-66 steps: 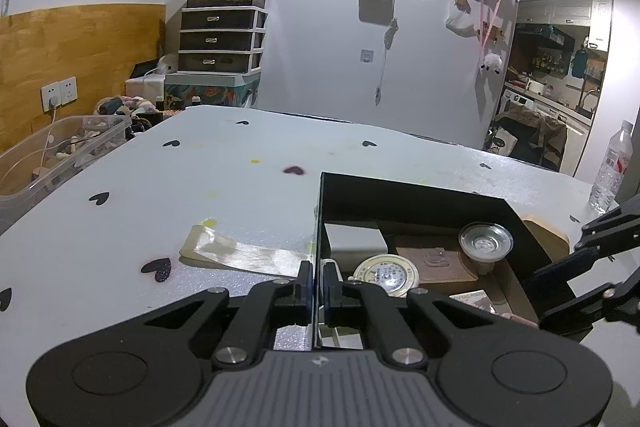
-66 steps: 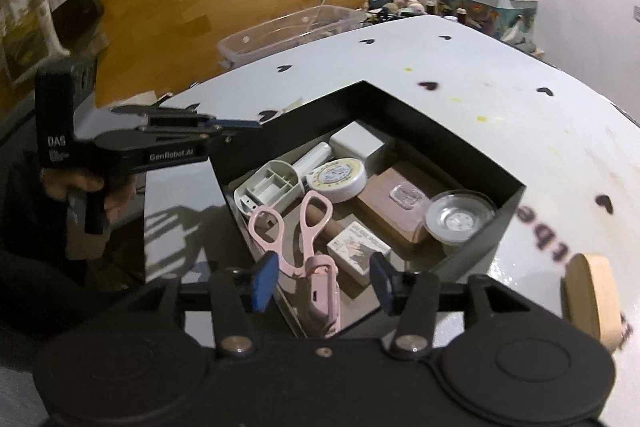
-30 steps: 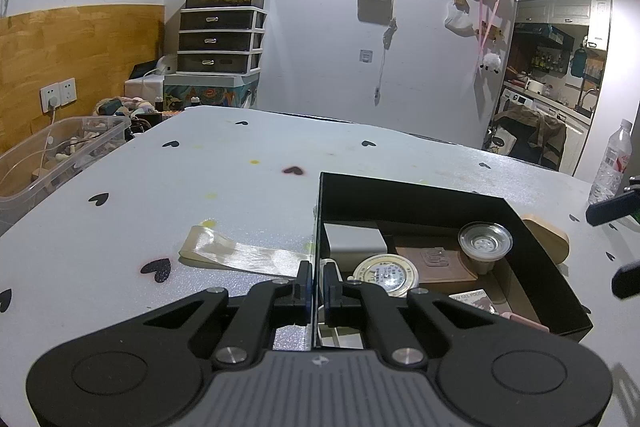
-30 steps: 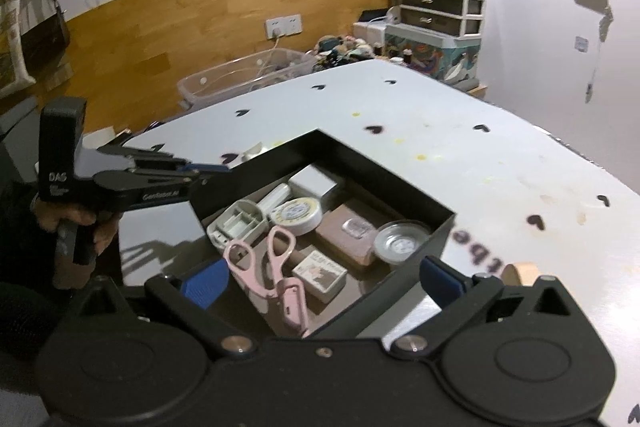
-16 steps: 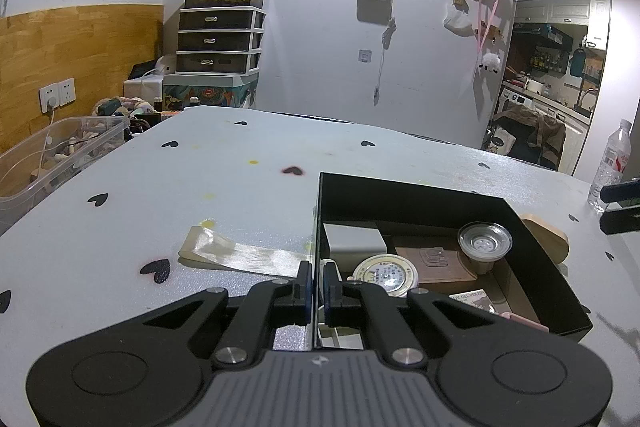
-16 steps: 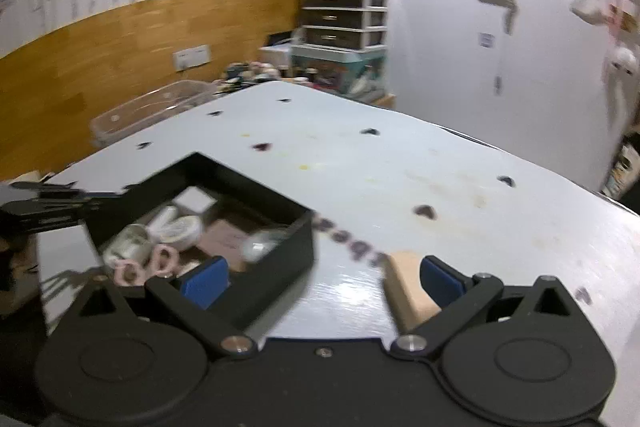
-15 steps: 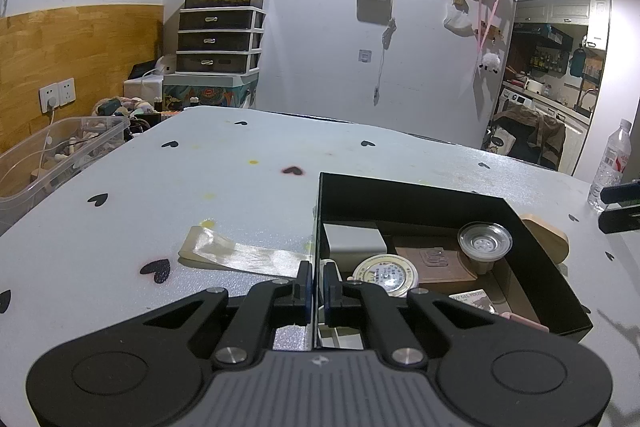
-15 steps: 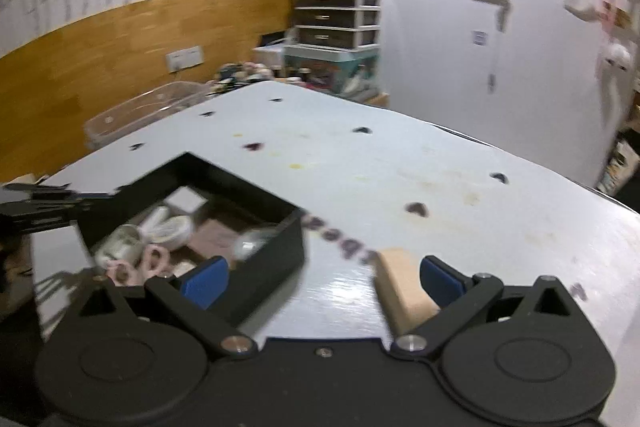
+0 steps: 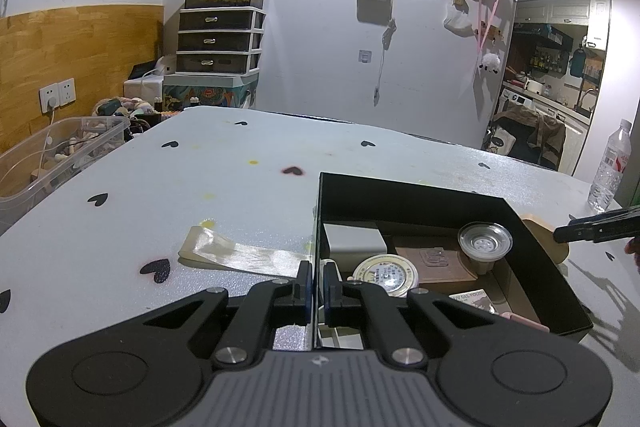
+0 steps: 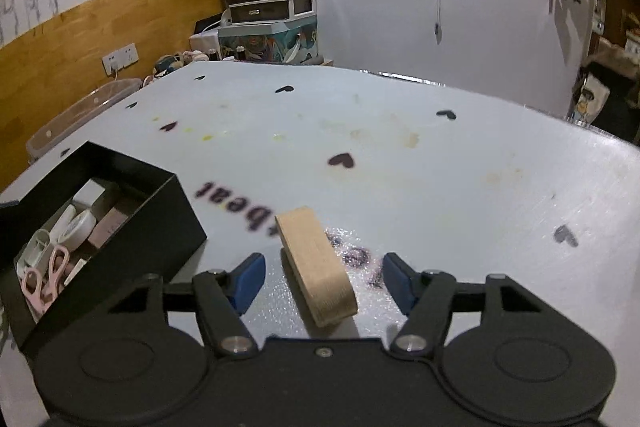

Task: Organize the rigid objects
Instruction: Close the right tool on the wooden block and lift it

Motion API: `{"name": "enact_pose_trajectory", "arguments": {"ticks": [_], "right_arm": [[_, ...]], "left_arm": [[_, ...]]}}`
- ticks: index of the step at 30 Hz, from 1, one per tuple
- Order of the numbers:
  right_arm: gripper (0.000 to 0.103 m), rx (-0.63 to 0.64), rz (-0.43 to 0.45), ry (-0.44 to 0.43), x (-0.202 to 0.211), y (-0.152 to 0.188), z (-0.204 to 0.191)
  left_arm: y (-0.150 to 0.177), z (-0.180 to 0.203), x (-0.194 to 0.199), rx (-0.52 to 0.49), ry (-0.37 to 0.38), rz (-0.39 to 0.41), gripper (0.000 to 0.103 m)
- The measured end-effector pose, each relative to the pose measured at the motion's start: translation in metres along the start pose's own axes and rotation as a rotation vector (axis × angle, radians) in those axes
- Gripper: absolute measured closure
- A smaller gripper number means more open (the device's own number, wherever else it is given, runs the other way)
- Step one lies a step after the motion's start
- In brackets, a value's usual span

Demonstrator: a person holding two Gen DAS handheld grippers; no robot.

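Since a second ago the right gripper [image 10: 323,279] has swung off the open black rectangular box [image 10: 168,215] and come down over the tan wooden oval block [image 10: 316,263], which lies on the white heart-printed table [image 10: 400,155] just beside the box's outer wall; the blue-padded jaws stand wide, one on each side of the block, not touching it. The box, at nine o'clock in the right view, holds a grey rectangular case [image 9: 354,241], a brown flat soap-like slab [image 9: 434,261], a round white tin [image 9: 386,275], a clear lidded plastic cup [image 9: 485,241] and pink-handled scissors [image 10: 44,279]. The left gripper [image 9: 316,285] still pinches the box's near wall, level at six o'clock.
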State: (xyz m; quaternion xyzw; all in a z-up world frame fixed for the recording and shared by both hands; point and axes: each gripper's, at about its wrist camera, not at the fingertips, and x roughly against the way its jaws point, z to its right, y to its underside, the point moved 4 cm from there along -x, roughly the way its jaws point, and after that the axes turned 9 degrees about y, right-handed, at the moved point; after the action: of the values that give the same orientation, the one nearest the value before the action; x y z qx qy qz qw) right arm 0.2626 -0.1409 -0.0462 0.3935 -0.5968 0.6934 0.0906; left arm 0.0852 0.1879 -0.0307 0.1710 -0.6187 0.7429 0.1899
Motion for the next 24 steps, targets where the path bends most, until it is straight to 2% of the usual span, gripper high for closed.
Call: {"name": "enact_pose_trajectory", "arguments": {"ticks": [1,3,4,9,14,19,20,21,23,24], "right_arm": [[0.038,-0.007,-0.006,-0.002,-0.003,0.001,0.0],[0.049,-0.009,-0.03,-0.023,-0.007,0.003,-0.003],[0.051,-0.004,-0.039,-0.041,-0.006,0.004,-0.006],[0.051,0.044,-0.044,-0.088,0.006,0.004,-0.024],[0.042,-0.02,-0.057,-0.02,0.0,-0.011,-0.024],[0.042,-0.07,-0.11,0.011,-0.021,-0.02,-0.024],[0.046,-0.073,-0.115,0.02,-0.023,-0.02,-0.024],[0.058,-0.078,-0.124,0.035,-0.026,-0.019,-0.024],[0.075,-0.081,-0.145,0.048,-0.028,-0.018,-0.023],[0.076,-0.077,-0.148,0.048,-0.028,-0.017,-0.023]], "left_arm": [[0.0,0.0,0.0,0.0,0.0,0.0,0.099],[0.0,0.0,0.0,0.0,-0.001,0.001,0.099],[0.0,0.0,0.0,-0.001,-0.001,0.0,0.099],[-0.001,0.001,0.0,-0.001,0.0,0.001,0.099],[-0.001,0.001,0.0,0.004,0.002,0.003,0.099],[-0.002,0.005,0.001,0.004,0.003,0.004,0.099],[-0.002,0.004,0.001,0.003,0.003,0.003,0.099],[-0.002,0.005,0.001,0.002,0.003,0.003,0.099],[-0.002,0.005,0.001,0.002,0.004,0.003,0.099],[-0.002,0.005,0.001,0.002,0.005,0.003,0.099]]}}
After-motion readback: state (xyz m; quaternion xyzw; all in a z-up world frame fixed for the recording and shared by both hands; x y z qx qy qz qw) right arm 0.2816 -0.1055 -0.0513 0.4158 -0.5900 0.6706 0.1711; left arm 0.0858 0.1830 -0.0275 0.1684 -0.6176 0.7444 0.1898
